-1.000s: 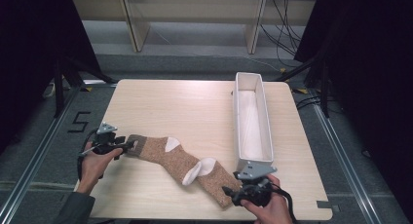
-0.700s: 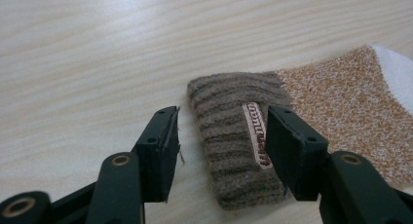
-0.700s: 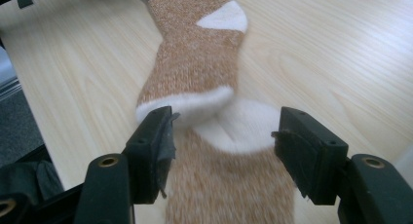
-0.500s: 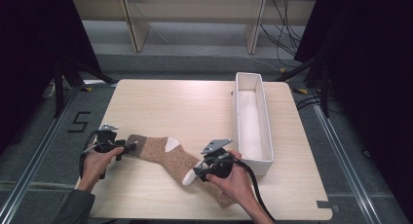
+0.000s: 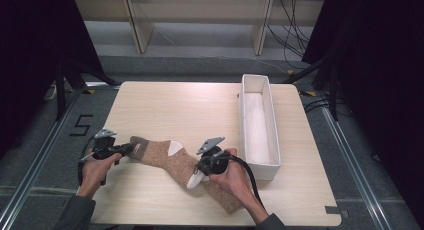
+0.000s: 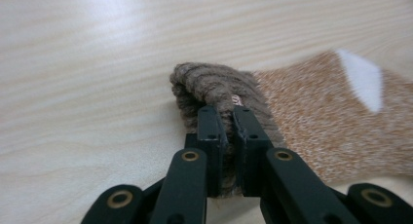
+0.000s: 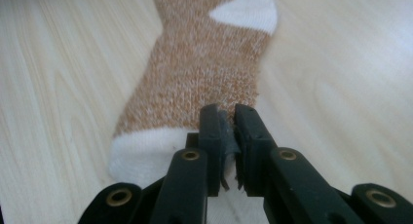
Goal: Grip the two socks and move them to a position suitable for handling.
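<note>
Brown knit with white patches, the sock lies across the lower middle of the high view, running from my left hand at lower left down toward the bottom centre. There may be two socks, one partly over the other; I cannot tell from these views.

My left gripper has just been closing, and its jaws now stand clamped on the bunched dark cuff, wool squeezed between the pads in the left gripper view. I judge that hold is there to pin that end down so the fabric can be stretched or folded from the other side.

My right gripper has also just been closing. Its jaws sit nearly together at the edge of the white toe patch, a thin sliver of fabric between the pads, so it pinches the sock there.

Beyond the sock is the pale wooden table. At centre right stands a long white tray, empty, close beside my right hand, probably where the sock is meant to end up.
</note>
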